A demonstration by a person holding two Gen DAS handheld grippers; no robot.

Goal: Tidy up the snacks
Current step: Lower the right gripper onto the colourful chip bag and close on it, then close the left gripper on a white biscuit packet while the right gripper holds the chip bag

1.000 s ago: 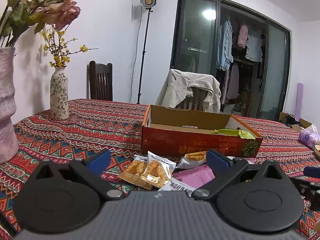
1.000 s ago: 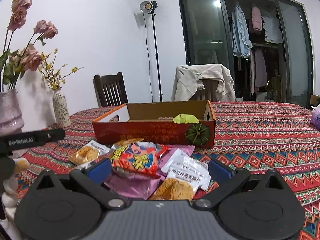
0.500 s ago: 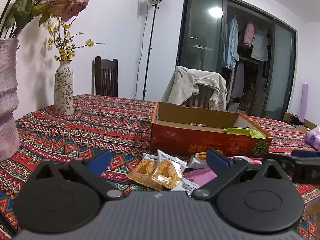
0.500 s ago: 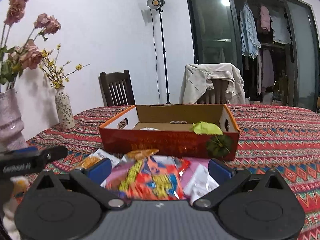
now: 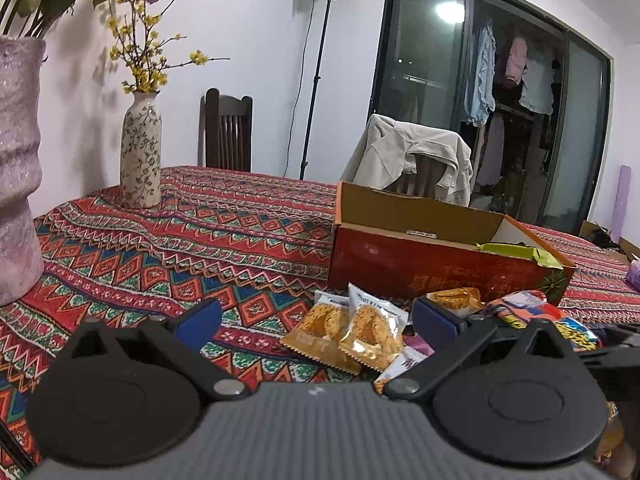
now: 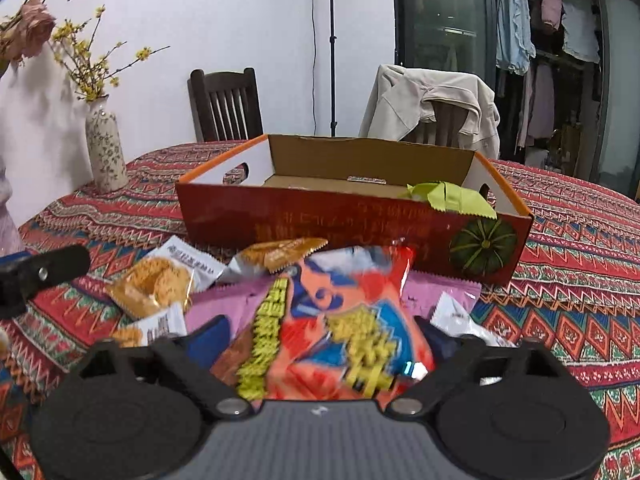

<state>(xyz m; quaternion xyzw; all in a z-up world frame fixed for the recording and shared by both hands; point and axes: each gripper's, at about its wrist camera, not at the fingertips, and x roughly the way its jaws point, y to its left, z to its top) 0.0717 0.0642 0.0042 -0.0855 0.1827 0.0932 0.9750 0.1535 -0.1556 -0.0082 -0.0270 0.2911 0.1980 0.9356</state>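
An open red cardboard box [image 6: 320, 224] stands on the patterned tablecloth, with a green packet [image 6: 452, 196] in its right end; the box also shows in the left wrist view [image 5: 420, 268]. My right gripper [image 6: 320, 340] is shut on a red-orange snack bag [image 6: 340, 320], lifted in front of the box. Loose snack packets [image 6: 160, 280] lie before the box. My left gripper [image 5: 316, 316] is open and empty, just above two golden packets [image 5: 352, 328].
A floral vase [image 5: 140, 152] and a large pink vase [image 5: 16, 208] stand at the table's left. Two chairs, one with a jacket [image 5: 412, 160], stand behind the table. A purple pack [image 5: 634, 276] sits far right.
My right gripper has closed on the red-orange bag and lifted it off the pile toward the box. My left gripper has drifted left and stayed open.
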